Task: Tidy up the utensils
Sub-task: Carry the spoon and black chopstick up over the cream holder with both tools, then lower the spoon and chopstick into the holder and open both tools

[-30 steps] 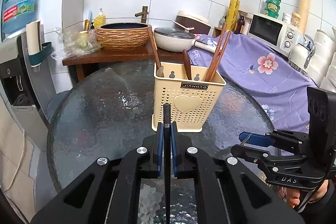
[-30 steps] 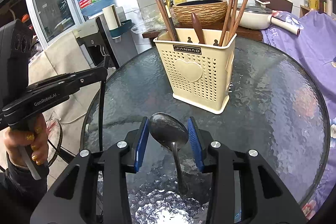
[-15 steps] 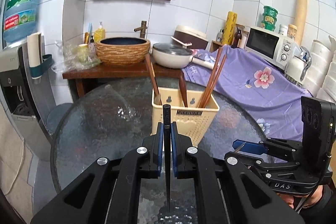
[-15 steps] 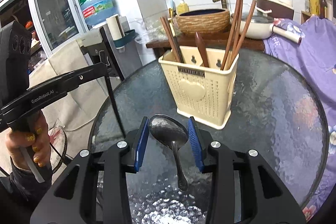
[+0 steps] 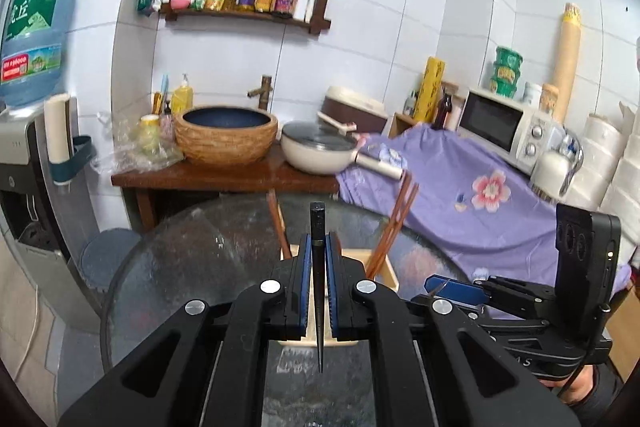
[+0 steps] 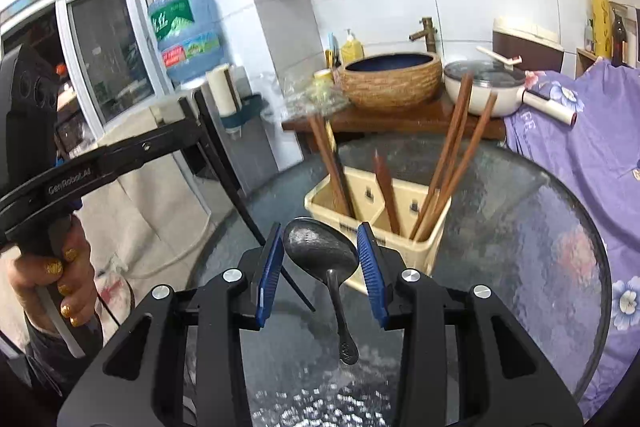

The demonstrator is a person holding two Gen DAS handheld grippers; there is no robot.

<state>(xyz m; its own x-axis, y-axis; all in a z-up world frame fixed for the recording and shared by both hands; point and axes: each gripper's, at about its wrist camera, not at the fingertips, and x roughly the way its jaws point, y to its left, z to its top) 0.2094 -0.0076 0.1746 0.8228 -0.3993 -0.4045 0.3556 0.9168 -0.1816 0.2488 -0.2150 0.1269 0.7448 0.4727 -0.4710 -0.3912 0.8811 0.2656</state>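
The left gripper (image 5: pixel 319 287) is clamped tight on a single black chopstick (image 5: pixel 318 267), a slim tapering stick pinched between the ribbed blue pads (image 5: pixel 305 287), its square butt poking up past the fingertips and its point hanging down below them. The right gripper (image 6: pixel 320 267) is closed on a dark metal spoon (image 6: pixel 320 255): the smooth oval bowl sits gripped between the two blue pads, the thin handle drooping down toward the camera. Both are held above a round table (image 6: pixel 540 247) of dimpled, frosted glass. Just beyond the fingertips stands a cream plastic utensil holder (image 6: pixel 424 247), boxy and divided, with reddish-brown wooden chopsticks (image 6: pixel 452 163) leaning inside.
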